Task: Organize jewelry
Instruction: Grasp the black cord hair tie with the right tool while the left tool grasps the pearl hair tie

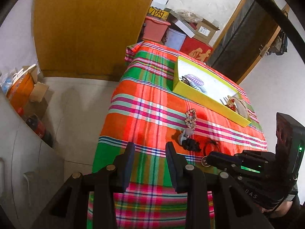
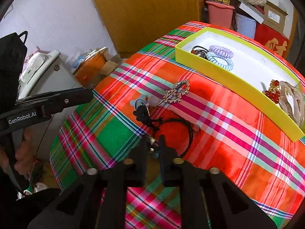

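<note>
Nearest the right wrist camera, the right gripper has its fingers drawn narrow at the near edge of the table, with small beads, part of a black hair tie, showing in the slim gap between them; whether the pads actually pinch it cannot be told. The tie's loop curves away just ahead and to the right of these fingertips. In the left wrist view, the left gripper hangs with its fingers spread wide and nothing between them, above the near edge of the plaid tablecloth; the right gripper lies low to its right. Ahead of the right fingertips and slightly left sits a black bow-shaped hair clip, touching a pale grey-blue clip just beyond it. Farther ahead and a little right lies a gold rhinestone barrette, flat on the cloth, close beside the near wall of the yellow tray. Inside the tray's far-left end rest a lilac coil hair tie, a pale blue coil hair tie and a dark beaded bracelet, bunched together. At the tray's right end lie a red beaded hairpin and pale bangles. Beyond the table stand a pink bucket and cardboard boxes.
</note>
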`<state>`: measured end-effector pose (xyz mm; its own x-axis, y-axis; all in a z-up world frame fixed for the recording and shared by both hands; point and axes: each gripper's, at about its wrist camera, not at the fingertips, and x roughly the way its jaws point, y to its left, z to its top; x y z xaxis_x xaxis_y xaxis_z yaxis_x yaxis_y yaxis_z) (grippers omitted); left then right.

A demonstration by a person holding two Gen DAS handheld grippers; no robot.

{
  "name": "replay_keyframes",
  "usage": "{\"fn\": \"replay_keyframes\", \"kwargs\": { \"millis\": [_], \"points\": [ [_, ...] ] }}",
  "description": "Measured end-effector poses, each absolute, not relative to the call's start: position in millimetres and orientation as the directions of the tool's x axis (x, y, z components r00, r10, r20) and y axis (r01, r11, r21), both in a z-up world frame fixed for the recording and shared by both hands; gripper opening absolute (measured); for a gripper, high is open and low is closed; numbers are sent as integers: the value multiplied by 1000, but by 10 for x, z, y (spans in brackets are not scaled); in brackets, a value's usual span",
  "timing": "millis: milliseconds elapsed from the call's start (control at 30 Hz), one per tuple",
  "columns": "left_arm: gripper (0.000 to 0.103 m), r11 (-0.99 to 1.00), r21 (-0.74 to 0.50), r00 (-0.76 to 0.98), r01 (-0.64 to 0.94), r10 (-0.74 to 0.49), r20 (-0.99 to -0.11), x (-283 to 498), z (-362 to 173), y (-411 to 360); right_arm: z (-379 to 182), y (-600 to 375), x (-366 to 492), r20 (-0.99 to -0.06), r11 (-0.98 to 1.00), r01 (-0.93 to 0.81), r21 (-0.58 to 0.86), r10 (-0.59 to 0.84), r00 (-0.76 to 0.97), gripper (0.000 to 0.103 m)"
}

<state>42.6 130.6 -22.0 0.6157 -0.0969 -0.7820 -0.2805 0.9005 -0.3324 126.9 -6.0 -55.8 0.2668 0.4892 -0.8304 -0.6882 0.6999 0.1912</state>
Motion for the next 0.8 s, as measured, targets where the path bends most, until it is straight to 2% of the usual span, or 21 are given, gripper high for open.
{"fn": "replay_keyframes", "kwargs": {
  "millis": [200,800],
  "points": [
    [40,901,-354,618,-250,-132,-775,543,-234,1188,-479,-232,1271,-822,721,-666,192,489,293,3],
    [41,933,-320,558,-164,-180,-810,1072,-494,747,-316,-765,1341,-794,785,-580,217,488,362,3]
  ]
}}
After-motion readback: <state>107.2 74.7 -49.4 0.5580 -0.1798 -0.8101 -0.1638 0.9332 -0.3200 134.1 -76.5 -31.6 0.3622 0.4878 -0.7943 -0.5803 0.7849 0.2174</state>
